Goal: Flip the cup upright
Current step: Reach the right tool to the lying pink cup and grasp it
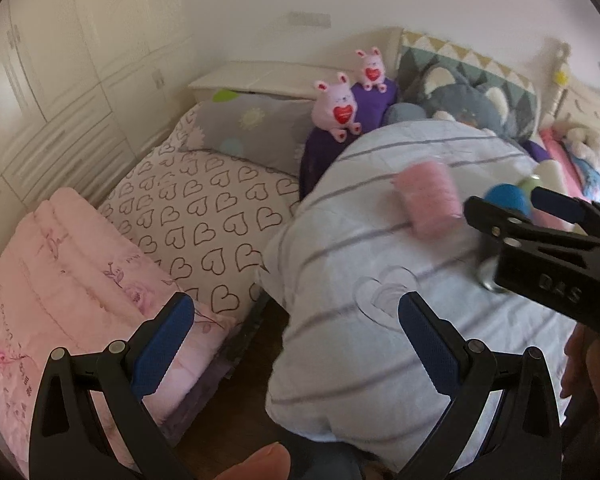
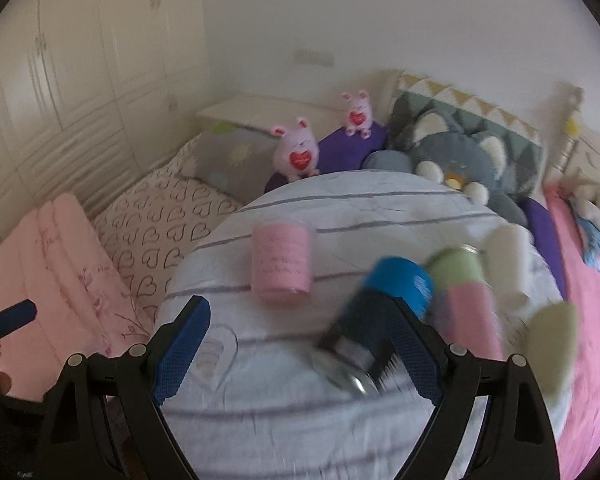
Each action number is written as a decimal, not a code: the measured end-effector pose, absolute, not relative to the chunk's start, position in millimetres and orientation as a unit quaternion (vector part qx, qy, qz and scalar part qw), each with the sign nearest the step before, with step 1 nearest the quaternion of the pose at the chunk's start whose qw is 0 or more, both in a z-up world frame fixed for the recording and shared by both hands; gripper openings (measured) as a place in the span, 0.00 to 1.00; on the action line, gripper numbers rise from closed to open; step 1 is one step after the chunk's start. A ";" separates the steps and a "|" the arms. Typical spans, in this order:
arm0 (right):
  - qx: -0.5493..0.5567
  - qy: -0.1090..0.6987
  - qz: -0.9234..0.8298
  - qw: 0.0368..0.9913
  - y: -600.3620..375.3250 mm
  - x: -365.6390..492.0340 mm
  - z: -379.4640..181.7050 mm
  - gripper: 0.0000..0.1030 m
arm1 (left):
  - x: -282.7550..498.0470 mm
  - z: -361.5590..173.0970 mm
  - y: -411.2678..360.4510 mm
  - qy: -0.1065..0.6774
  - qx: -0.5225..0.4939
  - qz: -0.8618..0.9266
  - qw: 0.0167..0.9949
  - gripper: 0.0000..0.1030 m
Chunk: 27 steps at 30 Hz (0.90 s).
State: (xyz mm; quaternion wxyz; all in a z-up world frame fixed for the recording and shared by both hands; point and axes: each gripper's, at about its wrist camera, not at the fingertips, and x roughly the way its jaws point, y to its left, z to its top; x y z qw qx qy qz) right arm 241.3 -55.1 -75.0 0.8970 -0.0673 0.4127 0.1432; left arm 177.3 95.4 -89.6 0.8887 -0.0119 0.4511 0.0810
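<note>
Blue cup (image 2: 400, 286) tilted on the striped quilt (image 2: 300, 380), lower right of frame.
Right gripper (image 2: 300, 344) spread wide around it, not clamped; left gripper (image 1: 296, 332) released, empty; pink cup (image 2: 281, 262) beside.

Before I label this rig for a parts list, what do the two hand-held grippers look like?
Both match: the left hand-held gripper and right hand-held gripper have matte black angular plastic linkages, silver pivot pins and textured blue finger pads. The right one's body shows embossed letters, too blurred to read for certain. No cables show.
</note>
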 end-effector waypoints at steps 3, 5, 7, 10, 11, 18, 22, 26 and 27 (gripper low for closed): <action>-0.076 0.437 0.153 0.883 -41.8 270.3 -91.4 0.87 | 193.1 -96.0 104.3 0.455 -0.014 0.090 0.886 1.00; -0.079 0.451 0.157 0.875 -36.0 283.6 -102.8 0.87 | 203.0 -100.2 109.3 0.456 -0.015 0.094 0.885 1.00; -0.090 0.464 0.150 0.868 -29.0 296.0 -116.2 0.86 | 210.1 -104.1 113.7 0.457 -0.016 0.096 0.884 1.00; -0.091 0.484 0.134 0.860 -28.2 310.6 -131.3 0.69 | 217.1 -108.7 116.4 0.461 -0.018 0.095 0.882 1.00; -0.092 0.489 0.129 0.857 -28.3 313.8 -135.0 0.65 | 218.6 -110.3 116.8 0.463 -0.019 0.094 0.881 1.00; -0.091 0.495 0.136 0.853 -26.1 323.9 -145.3 0.62 | 217.2 -113.1 113.9 0.470 -0.018 0.087 0.878 1.00; -0.074 0.479 0.153 0.861 -30.9 314.0 -130.7 0.62 | 208.6 -107.3 113.3 0.466 -0.020 0.087 0.880 1.00; -0.060 0.453 0.168 0.873 -40.8 286.4 -98.0 0.62 | 194.2 -97.2 105.7 0.457 -0.018 0.082 0.886 1.00; -0.057 0.449 0.170 0.876 -43.2 280.7 -92.1 0.62 | 189.2 -94.1 102.7 0.454 -0.017 0.080 0.887 1.00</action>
